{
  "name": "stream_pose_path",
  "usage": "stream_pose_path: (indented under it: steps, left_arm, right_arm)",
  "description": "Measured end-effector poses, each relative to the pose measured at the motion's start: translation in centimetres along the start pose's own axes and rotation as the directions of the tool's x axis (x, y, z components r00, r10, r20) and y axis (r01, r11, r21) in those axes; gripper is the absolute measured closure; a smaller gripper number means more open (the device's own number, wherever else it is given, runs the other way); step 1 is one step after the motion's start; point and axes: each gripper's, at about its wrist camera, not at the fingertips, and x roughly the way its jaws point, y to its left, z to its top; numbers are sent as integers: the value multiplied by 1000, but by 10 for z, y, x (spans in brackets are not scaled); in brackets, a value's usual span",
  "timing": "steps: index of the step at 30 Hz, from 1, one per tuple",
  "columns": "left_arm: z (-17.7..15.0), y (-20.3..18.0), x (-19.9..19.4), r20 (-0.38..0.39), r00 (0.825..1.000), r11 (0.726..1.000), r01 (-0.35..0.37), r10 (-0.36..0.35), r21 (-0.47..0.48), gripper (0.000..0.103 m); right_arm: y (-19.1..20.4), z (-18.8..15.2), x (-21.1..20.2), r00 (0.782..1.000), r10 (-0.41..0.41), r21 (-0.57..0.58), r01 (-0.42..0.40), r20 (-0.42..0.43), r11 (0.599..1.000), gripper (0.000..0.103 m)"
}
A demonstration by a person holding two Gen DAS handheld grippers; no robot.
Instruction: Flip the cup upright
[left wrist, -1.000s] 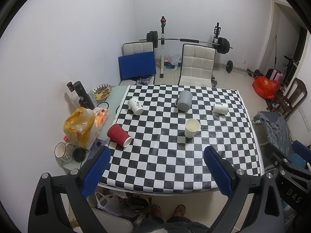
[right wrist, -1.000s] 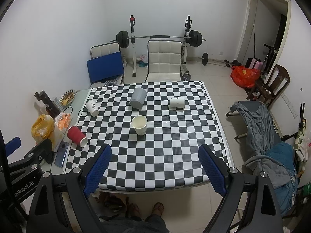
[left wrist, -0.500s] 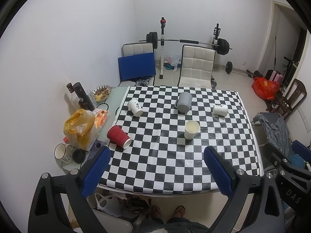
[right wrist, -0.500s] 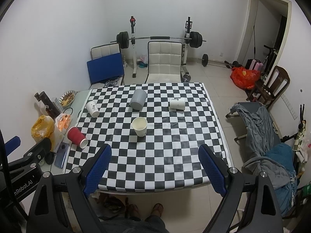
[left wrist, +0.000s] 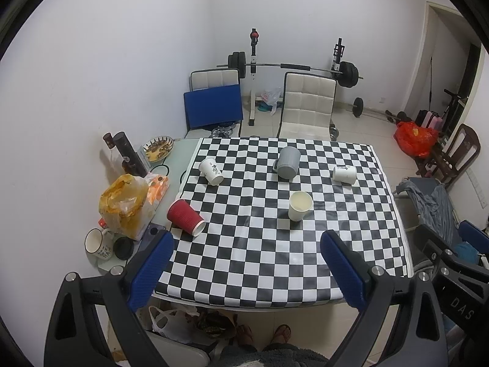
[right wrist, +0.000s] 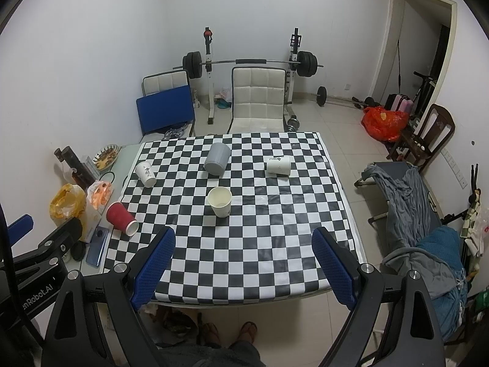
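Observation:
A checkered table [left wrist: 275, 263] [right wrist: 244, 253] holds several cups. A red cup [left wrist: 185, 217] [right wrist: 121, 217] lies on its side at the left edge. A white printed cup [left wrist: 211, 171] [right wrist: 146, 174] lies tipped at the far left. A small white cup [left wrist: 344, 174] [right wrist: 278, 165] lies on its side at the far right. A grey mug [left wrist: 287, 162] [right wrist: 217, 159] stands mouth down. A cream paper cup [left wrist: 300, 205] [right wrist: 220, 201] stands upright in the middle. My left gripper [left wrist: 246, 264] and right gripper [right wrist: 243, 263] are open and empty, high above the near table edge.
A side shelf on the left carries a yellow bag [left wrist: 122, 208], a tea mug [left wrist: 97, 243], dark bottles [left wrist: 128, 154], a snack bowl [left wrist: 158, 148] and a phone [right wrist: 97, 246]. Chairs [left wrist: 305, 107], a barbell rack [left wrist: 290, 67] and a cot with clothes [right wrist: 428, 229] surround the table.
Both views have drifted slightly; the table sits a little lower in frame. No cup has moved and both grippers stay open.

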Motion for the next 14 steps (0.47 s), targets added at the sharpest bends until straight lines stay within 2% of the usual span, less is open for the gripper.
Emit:
stream_pose_path:
  steps: [14]
  left_arm:
    - [-2,0,0,2,1000,1000,-1,2,-1,5]
  right_arm:
    - [-1,-1,0,1000,0,-4,0,2,1000,11]
